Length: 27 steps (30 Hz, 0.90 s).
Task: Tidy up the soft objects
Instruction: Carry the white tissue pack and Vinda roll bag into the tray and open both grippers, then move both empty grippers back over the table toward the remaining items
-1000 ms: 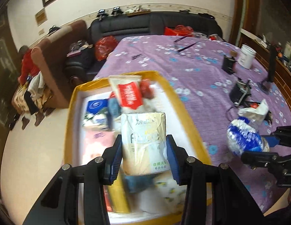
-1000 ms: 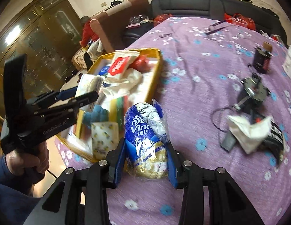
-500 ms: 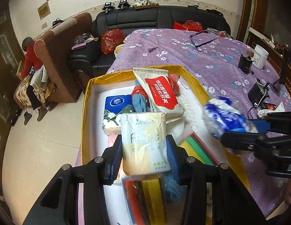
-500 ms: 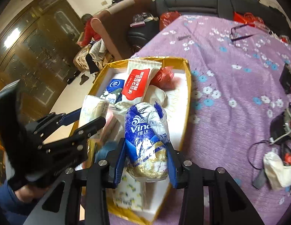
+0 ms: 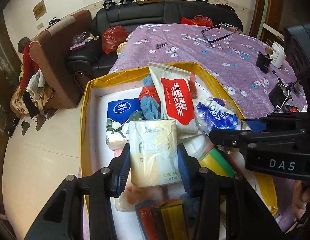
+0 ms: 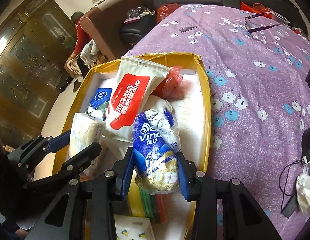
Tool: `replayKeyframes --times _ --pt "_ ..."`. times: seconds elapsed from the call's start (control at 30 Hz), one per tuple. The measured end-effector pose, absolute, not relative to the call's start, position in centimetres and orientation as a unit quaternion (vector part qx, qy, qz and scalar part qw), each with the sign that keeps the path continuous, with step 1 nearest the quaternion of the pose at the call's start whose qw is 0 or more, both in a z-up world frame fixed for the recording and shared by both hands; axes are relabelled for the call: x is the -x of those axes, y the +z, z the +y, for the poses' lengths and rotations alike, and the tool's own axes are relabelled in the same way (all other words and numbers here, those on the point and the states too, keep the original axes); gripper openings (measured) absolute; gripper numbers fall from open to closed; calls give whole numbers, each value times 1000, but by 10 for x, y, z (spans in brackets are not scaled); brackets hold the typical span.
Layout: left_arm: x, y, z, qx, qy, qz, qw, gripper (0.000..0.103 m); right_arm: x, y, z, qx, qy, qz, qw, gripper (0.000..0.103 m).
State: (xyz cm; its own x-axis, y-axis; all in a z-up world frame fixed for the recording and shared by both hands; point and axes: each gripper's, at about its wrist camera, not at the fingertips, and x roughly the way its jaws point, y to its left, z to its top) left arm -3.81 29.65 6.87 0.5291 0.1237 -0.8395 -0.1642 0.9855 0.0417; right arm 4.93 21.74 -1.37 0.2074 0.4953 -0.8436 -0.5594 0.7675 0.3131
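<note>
My left gripper [image 5: 154, 158] is shut on a pale cream tissue pack [image 5: 154, 152] and holds it over the yellow-rimmed box [image 5: 85, 108]. My right gripper [image 6: 155, 160] is shut on a blue and white Vinda tissue bag [image 6: 155, 146], also over the box [image 6: 206, 108]. The right gripper shows in the left wrist view [image 5: 230, 132] with the bag [image 5: 216, 116]. The left gripper shows in the right wrist view [image 6: 79, 144] with its pack [image 6: 85, 132]. In the box lie a white pouch with a red label [image 5: 174, 98], a blue Vinda pack [image 5: 121, 116], a blue cloth [image 5: 150, 108] and a red bag [image 6: 170, 82].
The box sits at the edge of a table with a purple flowered cloth [image 6: 254, 64]. On the cloth lie glasses [image 6: 262, 24], black devices with cables [image 5: 278, 94] and a white tub [image 5: 277, 54]. Coloured sponges [image 5: 164, 216] fill the box's near end. Sofas and a person stand beyond.
Both grippers moved in over the box with their loads. The right gripper carried the Vinda bag from the purple cloth to above the box, beside the left gripper.
</note>
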Motion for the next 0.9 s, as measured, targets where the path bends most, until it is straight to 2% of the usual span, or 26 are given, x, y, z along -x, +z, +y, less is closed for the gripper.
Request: replayKeyframes --times 0.17,0.33,0.9 --pt "37 68 299 24 83 479 873 44 -47 -13 220 32 339 530 776 46" --pt "39 71 302 33 89 476 874 45 -46 -9 219 33 345 524 778 63" --pt "56 92 282 36 105 458 882 49 -26 15 174 5 353 502 790 63"
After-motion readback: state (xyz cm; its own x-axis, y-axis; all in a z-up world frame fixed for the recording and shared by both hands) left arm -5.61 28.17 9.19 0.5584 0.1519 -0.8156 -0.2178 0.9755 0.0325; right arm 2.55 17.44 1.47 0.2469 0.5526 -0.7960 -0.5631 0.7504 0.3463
